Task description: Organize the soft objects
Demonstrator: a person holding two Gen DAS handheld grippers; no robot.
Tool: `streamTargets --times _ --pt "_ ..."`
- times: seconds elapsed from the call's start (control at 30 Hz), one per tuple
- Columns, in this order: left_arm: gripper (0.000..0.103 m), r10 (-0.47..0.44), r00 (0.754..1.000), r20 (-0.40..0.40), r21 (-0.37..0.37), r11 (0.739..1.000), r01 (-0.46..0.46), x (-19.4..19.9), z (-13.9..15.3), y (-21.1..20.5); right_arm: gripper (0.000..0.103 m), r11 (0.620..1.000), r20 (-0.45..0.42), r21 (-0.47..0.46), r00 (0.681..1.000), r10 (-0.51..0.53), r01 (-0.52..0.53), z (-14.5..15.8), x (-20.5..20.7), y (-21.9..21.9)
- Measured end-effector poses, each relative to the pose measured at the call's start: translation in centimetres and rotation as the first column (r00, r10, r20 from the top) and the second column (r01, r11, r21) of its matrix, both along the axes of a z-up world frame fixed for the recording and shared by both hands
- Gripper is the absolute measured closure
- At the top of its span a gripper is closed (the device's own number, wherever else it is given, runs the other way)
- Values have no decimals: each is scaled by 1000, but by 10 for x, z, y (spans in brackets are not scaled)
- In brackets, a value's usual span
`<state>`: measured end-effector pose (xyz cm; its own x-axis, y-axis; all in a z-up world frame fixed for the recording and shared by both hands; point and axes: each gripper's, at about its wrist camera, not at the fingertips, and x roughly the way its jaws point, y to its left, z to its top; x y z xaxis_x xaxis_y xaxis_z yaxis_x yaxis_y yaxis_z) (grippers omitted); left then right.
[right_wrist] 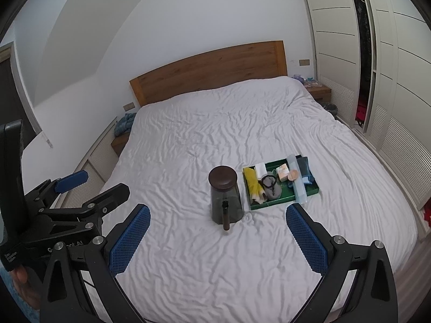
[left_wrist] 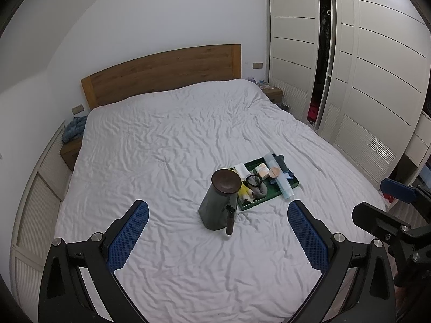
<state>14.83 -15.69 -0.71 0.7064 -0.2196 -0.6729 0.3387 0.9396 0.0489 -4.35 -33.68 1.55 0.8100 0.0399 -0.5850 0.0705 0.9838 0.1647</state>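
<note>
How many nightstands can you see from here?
2: one nightstand left of the bed, under blue fabric; the other right of the headboard, by the wardrobe.

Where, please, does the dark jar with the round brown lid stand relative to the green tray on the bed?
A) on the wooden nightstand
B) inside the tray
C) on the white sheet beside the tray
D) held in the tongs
C: the dark jar with the round brown lid stands upright on the white sheet, just left of the green tray, outside its rim.

A green tray (right_wrist: 312,189) on the white bed holds a yellow cloth (right_wrist: 253,181), grey sock (right_wrist: 273,192) and dark blue fabric (right_wrist: 304,168).
</note>
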Motion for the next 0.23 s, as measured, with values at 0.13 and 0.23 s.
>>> streamTargets --times 0.13,0.23 --pt "2 2 1000 -1 -5 1000 -3 0 1 -2 0 1000 1 2 1000 0 0 -1 -1 -1" --pt "2 3 1000 -2 -4 1000 -3 -1 1 -4 0 1000 4 -1 1000 -2 2 -1 -2 -1"
